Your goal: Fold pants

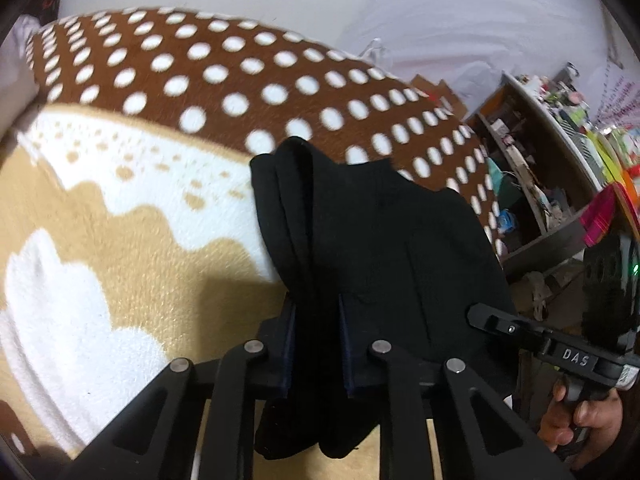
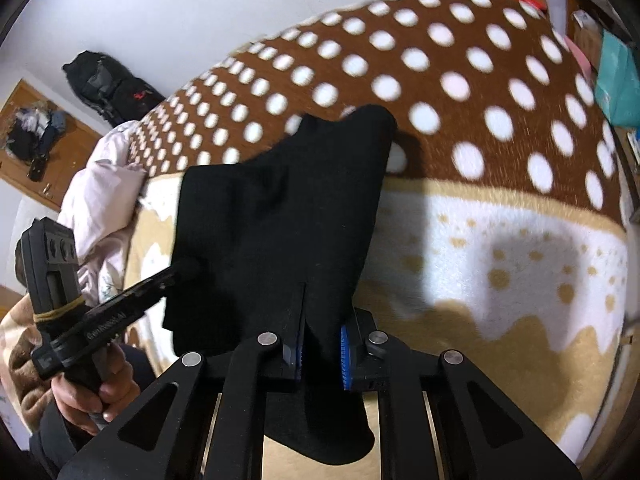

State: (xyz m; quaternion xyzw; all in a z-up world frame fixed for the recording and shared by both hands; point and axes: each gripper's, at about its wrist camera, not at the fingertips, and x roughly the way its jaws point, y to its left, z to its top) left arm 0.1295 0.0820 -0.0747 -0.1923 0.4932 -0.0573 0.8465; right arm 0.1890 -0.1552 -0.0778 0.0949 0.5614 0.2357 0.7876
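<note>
Black pants point(image 1: 372, 240), bunched into thick folds, hang at centre frame above a dotted brown-and-cream blanket point(image 1: 140, 184). The left gripper point(image 1: 316, 344) pinches one gathered edge between nearly closed fingers; the right gripper point(image 2: 320, 354) clamps another edge likewise. Each tool appears at the lower edge of the other's view, held level in a hand point(image 2: 92, 392).

Place: a home bedroom.
Evidence: a blanket-covered bed point(image 2: 500, 240) lay beyond the hand-held gripper; a cluttered shelf point(image 1: 532, 184) stood right.
</note>
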